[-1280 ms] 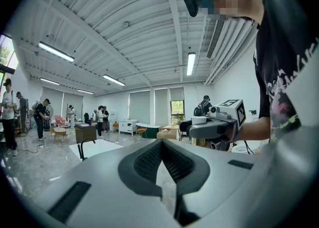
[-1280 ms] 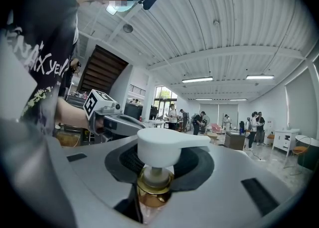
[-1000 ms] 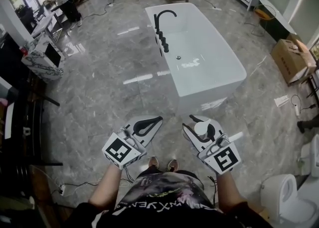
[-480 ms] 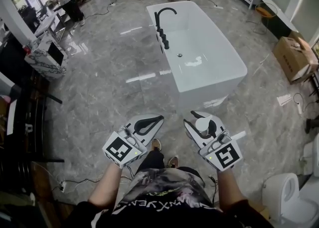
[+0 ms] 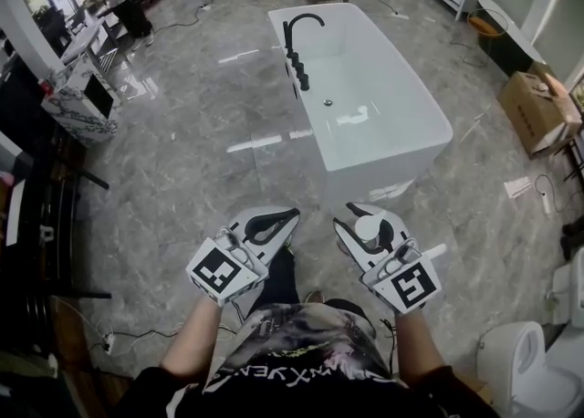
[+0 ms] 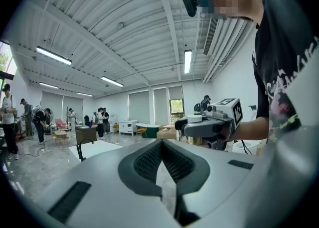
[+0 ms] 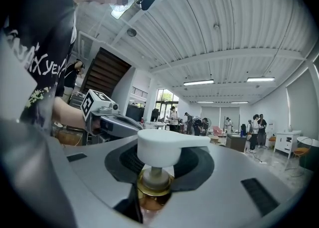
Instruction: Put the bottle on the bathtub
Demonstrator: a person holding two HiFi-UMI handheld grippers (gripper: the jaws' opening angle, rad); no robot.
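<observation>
A pump bottle [image 7: 164, 160] with a white pump head and a gold collar stands upright between the jaws of my right gripper [image 5: 367, 225], which is shut on it; in the head view only its white top [image 5: 366, 231] shows. My left gripper [image 5: 270, 223] is held level beside it, shut with nothing between its jaws. The white bathtub [image 5: 401, 147] with a black tap [image 5: 294, 42] on its left rim stands on the marble floor ahead of both grippers, a step or so away. In the left gripper view the tub [image 6: 97, 148] shows low at the left.
A toilet [image 5: 525, 370] stands at the lower right, a cardboard box [image 5: 532, 108] at the right. A marble-pattern cabinet [image 5: 78, 101] and dark shelving line the left side. Several people stand at the far end of the room. A cable lies on the floor at the right.
The person has stepped forward: the feet have shifted under the body and the tub sits slightly nearer. Both grippers keep their pose, and the right one still holds the bottle.
</observation>
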